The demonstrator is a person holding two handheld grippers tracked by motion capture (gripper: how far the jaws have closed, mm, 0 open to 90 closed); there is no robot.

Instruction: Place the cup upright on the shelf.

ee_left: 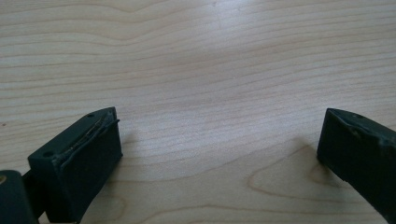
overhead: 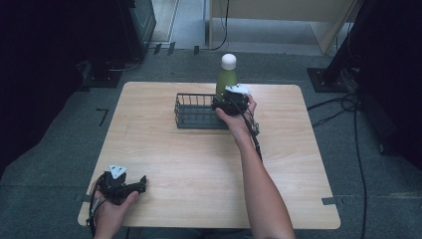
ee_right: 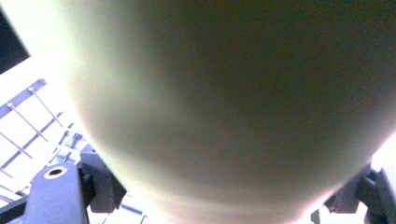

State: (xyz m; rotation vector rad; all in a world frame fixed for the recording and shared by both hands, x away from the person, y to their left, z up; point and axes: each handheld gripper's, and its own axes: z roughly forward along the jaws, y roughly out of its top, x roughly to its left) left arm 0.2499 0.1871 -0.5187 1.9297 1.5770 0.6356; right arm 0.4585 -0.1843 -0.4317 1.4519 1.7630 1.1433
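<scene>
1. My right tool (overhead: 230,102) is clamped on the green bottle (overhead: 226,77), upright at the wire basket's (overhead: 191,113) right end.
2. I can't tell whether it's inside.
3. Left tool (ee_left: 219,140) wide open, empty, low on the surface (overhead: 199,159).

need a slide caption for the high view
Right hand-held gripper holds a green bottle upright over a wire basket.
</scene>
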